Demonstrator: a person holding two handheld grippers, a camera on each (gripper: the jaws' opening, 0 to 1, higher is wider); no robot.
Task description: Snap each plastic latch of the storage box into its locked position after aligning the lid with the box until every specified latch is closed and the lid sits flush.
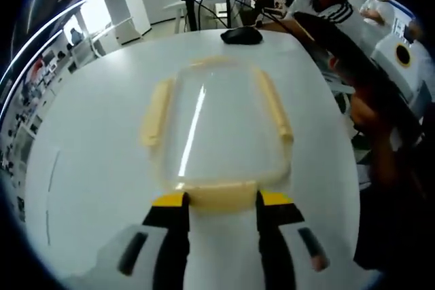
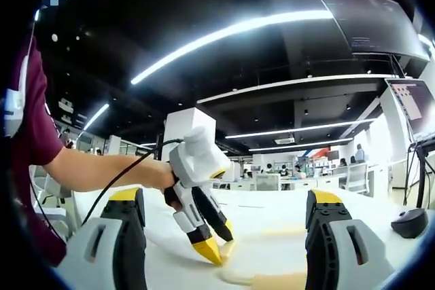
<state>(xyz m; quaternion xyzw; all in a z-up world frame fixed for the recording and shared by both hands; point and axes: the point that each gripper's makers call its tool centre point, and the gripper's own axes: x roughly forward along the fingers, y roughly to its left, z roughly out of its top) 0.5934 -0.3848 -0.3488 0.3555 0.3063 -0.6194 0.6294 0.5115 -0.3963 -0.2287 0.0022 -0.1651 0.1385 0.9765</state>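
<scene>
Left gripper (image 1: 221, 202) at the storage box (image 1: 221, 123)
Its jaws stand apart astride the near latch (image 1: 221, 197); right gripper (image 2: 224, 212) jaws spread wide above the white table (image 1: 95, 140).

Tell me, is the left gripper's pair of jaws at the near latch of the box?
Yes. In the left gripper view the left gripper has its yellow-tipped jaws either side of the near latch of the storage box.
</scene>
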